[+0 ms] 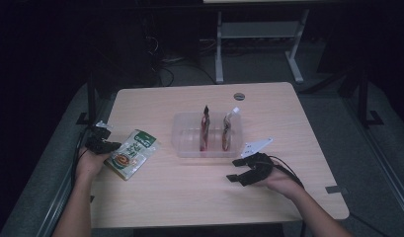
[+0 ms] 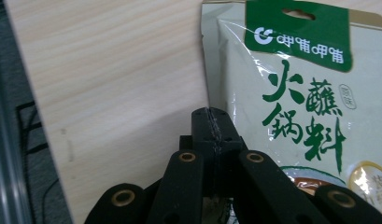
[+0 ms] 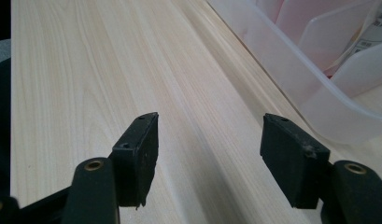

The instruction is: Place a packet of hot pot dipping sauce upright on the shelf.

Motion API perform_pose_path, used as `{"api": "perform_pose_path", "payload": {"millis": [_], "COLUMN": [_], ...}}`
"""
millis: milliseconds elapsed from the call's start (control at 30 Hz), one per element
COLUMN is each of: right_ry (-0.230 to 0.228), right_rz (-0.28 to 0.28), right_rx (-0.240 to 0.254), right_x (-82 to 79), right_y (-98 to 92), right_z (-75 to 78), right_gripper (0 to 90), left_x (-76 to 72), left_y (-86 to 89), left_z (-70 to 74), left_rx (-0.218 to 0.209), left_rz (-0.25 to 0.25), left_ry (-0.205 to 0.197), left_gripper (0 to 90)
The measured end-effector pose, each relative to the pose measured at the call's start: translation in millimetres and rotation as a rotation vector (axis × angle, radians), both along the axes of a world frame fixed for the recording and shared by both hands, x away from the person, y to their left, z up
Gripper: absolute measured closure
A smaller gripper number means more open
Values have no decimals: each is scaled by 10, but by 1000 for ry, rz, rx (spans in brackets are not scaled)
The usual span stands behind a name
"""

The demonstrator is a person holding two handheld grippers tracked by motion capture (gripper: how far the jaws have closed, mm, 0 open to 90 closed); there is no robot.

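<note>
On the pale wooden table point(image 1: 189, 187), near its left edge, the soft, light, crinkly green-and-white sauce pouch point(image 1: 131, 153) lies flat, its thin side seam clenched by the left gripper point(image 2: 212, 122), while the right gripper point(image 3: 209, 154) stands released.

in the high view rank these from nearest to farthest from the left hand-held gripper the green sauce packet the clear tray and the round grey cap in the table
1. Green sauce packet, right beside the left hand-held gripper.
2. Clear tray, mid-table.
3. Round grey cap, near the far edge.
</note>
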State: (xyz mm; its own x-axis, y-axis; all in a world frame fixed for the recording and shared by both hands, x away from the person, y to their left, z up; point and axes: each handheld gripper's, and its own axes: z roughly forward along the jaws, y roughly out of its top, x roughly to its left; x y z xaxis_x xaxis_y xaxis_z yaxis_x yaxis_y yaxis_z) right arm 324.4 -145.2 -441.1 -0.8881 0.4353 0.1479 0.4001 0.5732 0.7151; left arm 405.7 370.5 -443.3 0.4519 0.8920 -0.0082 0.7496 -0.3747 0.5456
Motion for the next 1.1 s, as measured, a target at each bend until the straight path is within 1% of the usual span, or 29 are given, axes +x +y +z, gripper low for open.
{"api": "perform_pose_path", "payload": {"millis": [33, 100, 167, 233, 267, 300, 367, 400, 500, 533, 633, 800, 833, 867, 967, 1000, 1033, 1100], "right_ry": [-1, -5, -4, -4, -5, -7, -7, -10, -13, -6, -12, -16, -17, -17, -17, -19, -18, -19], "right_rz": [-1, 2, 0, 0, 1, 2, 2, 3, 2, -1, -2, -6, -6, -4, -4, -2, -3, -2], "right_rx": [2, 4, 4, 7, 7, 8, 9, 10, 6, 10, 15, 17, 15, 15, 16, 16, 16, 15], "right_x": [-2, -2, -2, -3, -4, -5, -6, -4, -1, -8, -8, -8, -8, -7, -6, -5, -6, -5], "right_y": [-3, -9, -11, -12, -11, -11, -13, -16, -24, -23, -33, -42, -41, -40, -34, -32, -29, -28], "right_z": [4, 6, 8, 12, 13, 13, 15, 16, 22, 27, 35, 49, 51, 51, 54, 56, 59, 61], "right_gripper": [368, 369, 370, 370, 370, 370, 371, 371, 371, 372, 372, 371, 371, 371, 371, 371, 371, 371], "left_x": [-12, -37, -58, -75, -88, -98, -124, -139, -200, -235, -315, -464, -493, -528, -616, -650, -686, -753], "left_y": [-16, -54, -103, -151, -187, -215, -284, -312, -400, -433, -505, -635, -663, -698, -796, -834, -875, -955], "left_z": [5, 0, -2, -1, 3, 2, 3, 0, 2, 7, 15, 18, 13, 12, 11, 17, 19, 31], "left_rx": [5, -10, -21, -21, -15, -17, -22, -31, -38, -35, -31, -32, -42, -46, -55, -51, -54, -44], "left_rz": [-16, -38, -81, -107, -127, -133, -166, -166, -202, -218, -249, -295, -303, -321, -348, -359, -363, -380], "left_ry": [1, 6, 15, 21, 26, 27, 38, 42, 56, 64, 79, 87, 89, 93, 97, 102, 100, 99], "left_gripper": [898, 898, 898, 898, 898, 898, 898, 898, 898, 898, 898, 898, 898, 898, 898, 898, 898, 898]}}
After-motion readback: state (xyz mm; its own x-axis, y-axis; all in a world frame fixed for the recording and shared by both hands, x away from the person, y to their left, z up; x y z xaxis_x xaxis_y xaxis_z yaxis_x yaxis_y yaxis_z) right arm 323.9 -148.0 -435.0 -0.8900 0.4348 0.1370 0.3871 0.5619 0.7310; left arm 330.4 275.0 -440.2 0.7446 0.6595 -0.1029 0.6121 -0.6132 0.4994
